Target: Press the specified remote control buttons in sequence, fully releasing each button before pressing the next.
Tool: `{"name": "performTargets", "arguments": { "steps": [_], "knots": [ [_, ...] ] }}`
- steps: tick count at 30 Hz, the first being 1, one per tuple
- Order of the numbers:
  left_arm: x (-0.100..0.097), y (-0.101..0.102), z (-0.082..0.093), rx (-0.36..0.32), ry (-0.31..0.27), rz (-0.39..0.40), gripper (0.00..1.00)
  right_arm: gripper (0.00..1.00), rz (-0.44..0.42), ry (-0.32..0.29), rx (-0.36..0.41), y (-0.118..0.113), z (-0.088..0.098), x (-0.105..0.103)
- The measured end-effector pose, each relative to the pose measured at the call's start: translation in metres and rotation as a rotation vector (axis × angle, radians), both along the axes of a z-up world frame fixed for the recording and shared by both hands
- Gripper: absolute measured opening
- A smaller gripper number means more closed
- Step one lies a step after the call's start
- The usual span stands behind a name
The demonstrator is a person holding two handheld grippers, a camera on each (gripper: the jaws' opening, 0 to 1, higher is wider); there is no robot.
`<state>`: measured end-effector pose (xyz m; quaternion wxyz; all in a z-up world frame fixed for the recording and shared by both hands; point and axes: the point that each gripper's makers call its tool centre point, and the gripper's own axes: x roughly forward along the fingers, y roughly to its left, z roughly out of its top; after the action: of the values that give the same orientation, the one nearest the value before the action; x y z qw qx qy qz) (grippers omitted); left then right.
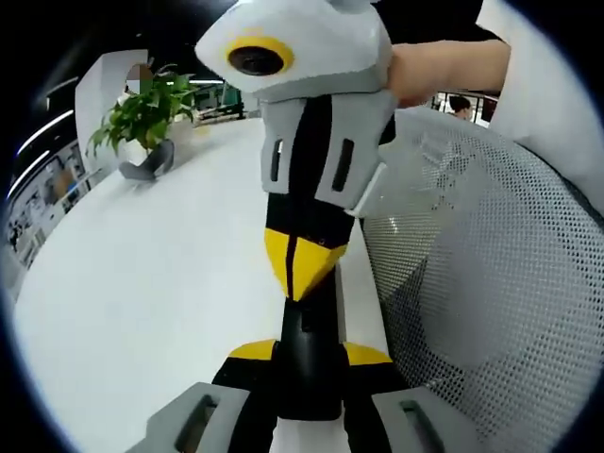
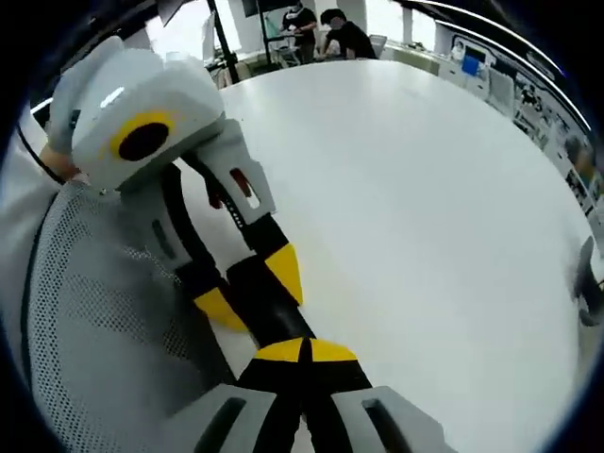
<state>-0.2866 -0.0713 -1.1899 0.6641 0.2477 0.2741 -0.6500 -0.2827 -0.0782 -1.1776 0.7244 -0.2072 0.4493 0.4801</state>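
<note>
Remote: a slim black remote [image 1: 316,321] is held off the table, over its near edge and just beside the chair. It does not lie on the tabletop. I cannot make out its buttons.
Left gripper: the left gripper [image 1: 310,357] is clamped on the remote, with one yellow-tipped jaw on each long side. This looks like a bracing hold that keeps the remote from sliding or tipping when it is pushed.
Right gripper: the right gripper [image 1: 302,269] comes in from the opposite direction, its jaws drawn together into one yellow point with nothing between them. Closed like this, the tips work as a single narrow finger that can hit one button without catching the next.
Contact: in the right gripper view its own closed tips meet the end of the black body, so they seem to be touching the remote. Whether a button is actually pushed down I cannot tell.
Step in hand: probably a press in the sequence, or the moment just around one.
Table: the white table [image 1: 151,311] is broad and bare around the grippers.
Plant: a potted plant [image 1: 146,113] stands at the far edge of the table, well apart from the work.
Chair: a mesh chair back [image 1: 491,264] rises just beside the table's near edge, near both grippers.
Risk: pushing off-centre could twist the remote in the clamp.
</note>
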Motion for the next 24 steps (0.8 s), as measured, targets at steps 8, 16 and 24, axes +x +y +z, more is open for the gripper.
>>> {"name": "performTargets", "arguments": {
  "steps": [8, 16, 24],
  "knots": [
    [-0.0002, 0.0003, 0.0001, 0.004, -0.002, -0.003, 0.24, 0.00, 0.132, -0.015, -0.053, 0.0059, -0.0043, -0.0053],
    [-0.0004, 0.0009, -0.0006, 0.014, 0.000, -0.015, 0.24, 0.00, 0.155, -0.002, -0.114, 0.0062, -0.0066, -0.0048],
    [-0.0007, 0.0011, -0.0007, 0.016, 0.000, -0.016, 0.24, 0.00, 0.102, 0.005, -0.029, 0.0042, -0.0043, -0.0047]
  ]
}}
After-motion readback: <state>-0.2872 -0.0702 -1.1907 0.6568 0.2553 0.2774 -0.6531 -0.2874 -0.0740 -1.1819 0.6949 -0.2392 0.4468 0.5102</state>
